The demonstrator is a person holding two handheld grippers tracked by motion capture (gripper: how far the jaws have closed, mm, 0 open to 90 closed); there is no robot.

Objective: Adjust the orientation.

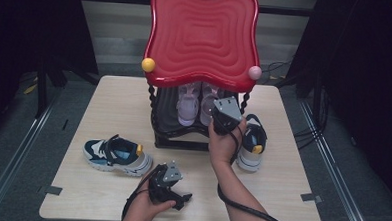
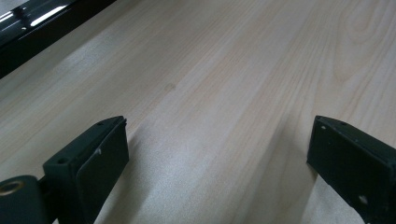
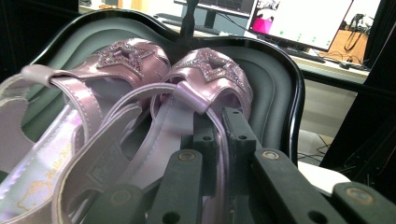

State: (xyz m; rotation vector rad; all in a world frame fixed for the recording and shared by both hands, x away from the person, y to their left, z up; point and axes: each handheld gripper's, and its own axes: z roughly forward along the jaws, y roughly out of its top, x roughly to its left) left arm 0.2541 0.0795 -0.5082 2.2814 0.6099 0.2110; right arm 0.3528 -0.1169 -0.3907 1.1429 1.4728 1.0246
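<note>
Right gripper view shows the right tool (image 3: 219, 140) pinched shut on the thin strap of the right pink sandal (image 3: 210, 79). That sandal sits beside its twin (image 3: 93, 79) on the dark lower shelf (image 3: 275, 79) of the red stand (image 1: 202, 35). Keep the pinch tight, because the strap looks thin and could slip. Move slowly and keep low under the red top. The left tool (image 1: 168, 182) is wide open and holds nothing, low over the counter (image 2: 224, 70). I cannot tell if the sandal is lifted yet.

The insole of the left pink sandal (image 3: 56, 154) bears faint gold script, seemingly "Hello Kitty", only partly legible.
</note>
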